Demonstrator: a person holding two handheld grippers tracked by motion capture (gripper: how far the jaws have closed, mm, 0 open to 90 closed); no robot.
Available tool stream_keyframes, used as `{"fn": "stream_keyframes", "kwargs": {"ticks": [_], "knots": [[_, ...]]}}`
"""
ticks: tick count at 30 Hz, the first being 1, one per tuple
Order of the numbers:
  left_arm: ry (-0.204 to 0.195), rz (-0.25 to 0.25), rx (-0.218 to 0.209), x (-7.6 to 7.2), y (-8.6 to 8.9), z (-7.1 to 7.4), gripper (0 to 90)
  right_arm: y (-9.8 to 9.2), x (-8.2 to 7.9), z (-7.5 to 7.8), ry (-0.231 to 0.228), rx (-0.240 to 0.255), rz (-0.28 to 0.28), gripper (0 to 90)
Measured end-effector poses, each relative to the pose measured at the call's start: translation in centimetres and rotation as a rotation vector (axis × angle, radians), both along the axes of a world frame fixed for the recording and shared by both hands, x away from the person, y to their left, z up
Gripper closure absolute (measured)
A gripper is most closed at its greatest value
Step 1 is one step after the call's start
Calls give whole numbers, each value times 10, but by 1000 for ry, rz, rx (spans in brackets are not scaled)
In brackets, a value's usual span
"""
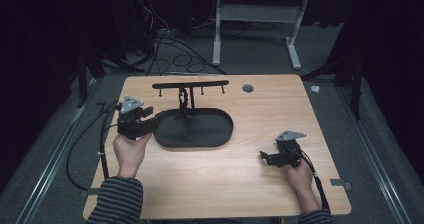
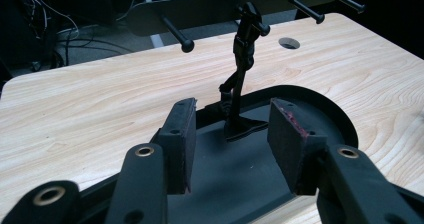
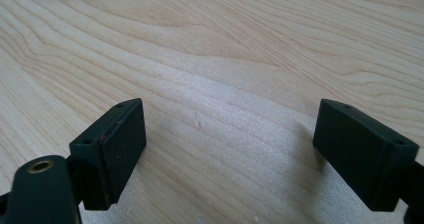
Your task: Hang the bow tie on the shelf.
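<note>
While our left gripper (image 2: 230, 144) stands spread over the black oval tray (image 1: 220, 134), the dark strap (image 2: 244, 59) hangs from a rack peg at twelve o'clock. We judge it light and limp; grasp its lower part. Right gripper (image 3: 230, 149) is spread, empty.

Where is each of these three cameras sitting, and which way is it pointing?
High view: above the person's side, facing forward and down on the wooden table; both striped sleeves, hands, left gripper and right gripper show.
Left gripper view: rides the left gripper, looking along its open jaws over the black oval tray toward the hook rack and a dark strap hanging from it.
Right gripper view: rides the right gripper, looking down along its open jaws at bare wood.
Shared: high and left gripper views both show tray, rack and strap.
</note>
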State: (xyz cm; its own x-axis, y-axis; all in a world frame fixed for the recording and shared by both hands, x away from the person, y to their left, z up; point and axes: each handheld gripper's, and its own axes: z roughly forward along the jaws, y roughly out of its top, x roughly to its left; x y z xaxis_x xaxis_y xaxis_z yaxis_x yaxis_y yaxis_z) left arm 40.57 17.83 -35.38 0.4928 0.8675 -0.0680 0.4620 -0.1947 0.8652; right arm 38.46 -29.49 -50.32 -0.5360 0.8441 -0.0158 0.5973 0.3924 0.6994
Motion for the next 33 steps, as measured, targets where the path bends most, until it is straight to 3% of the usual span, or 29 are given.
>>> {"fn": "stream_keyframes", "kwargs": {"ticks": [33], "knots": [[14,53,-43,-26,23,-18,514,0,0,0,0,0,0,144]]}}
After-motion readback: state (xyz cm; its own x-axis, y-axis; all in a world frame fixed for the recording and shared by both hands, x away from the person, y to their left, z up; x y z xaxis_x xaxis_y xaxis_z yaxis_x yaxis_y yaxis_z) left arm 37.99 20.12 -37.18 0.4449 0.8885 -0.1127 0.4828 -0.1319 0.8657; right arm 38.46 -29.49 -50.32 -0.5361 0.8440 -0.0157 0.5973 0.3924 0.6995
